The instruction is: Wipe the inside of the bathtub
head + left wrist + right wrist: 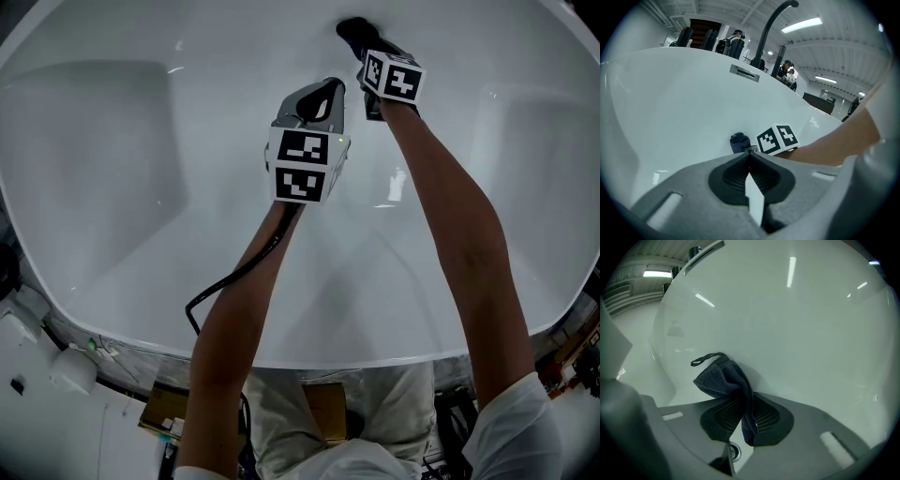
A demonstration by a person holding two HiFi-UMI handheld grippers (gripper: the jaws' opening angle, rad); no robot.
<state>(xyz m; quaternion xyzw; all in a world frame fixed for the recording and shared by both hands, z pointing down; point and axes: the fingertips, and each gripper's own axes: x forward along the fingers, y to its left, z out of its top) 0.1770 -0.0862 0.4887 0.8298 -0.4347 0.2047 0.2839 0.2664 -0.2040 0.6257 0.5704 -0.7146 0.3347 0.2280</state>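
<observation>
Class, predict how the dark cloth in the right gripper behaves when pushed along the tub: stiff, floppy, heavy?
Probably floppy: the cloth bunches in folds at the right gripper. Likely light, held by one pinch. It should slide easily on the glossy tub.

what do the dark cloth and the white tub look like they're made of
Dark blue-grey folded cloth: soft textile, likely terry or microfibre, matte. It shows a ribbed pile, a hanging loop and limp folds.
Glossy white bathtub: smooth hard shell, probably acrylic or enamel. Sharp light reflections streak across its curved wall.

Cloth (353, 34) mostly hidden behind right gripper (367, 58); bathtub (281, 319) far rim cropped.
</observation>
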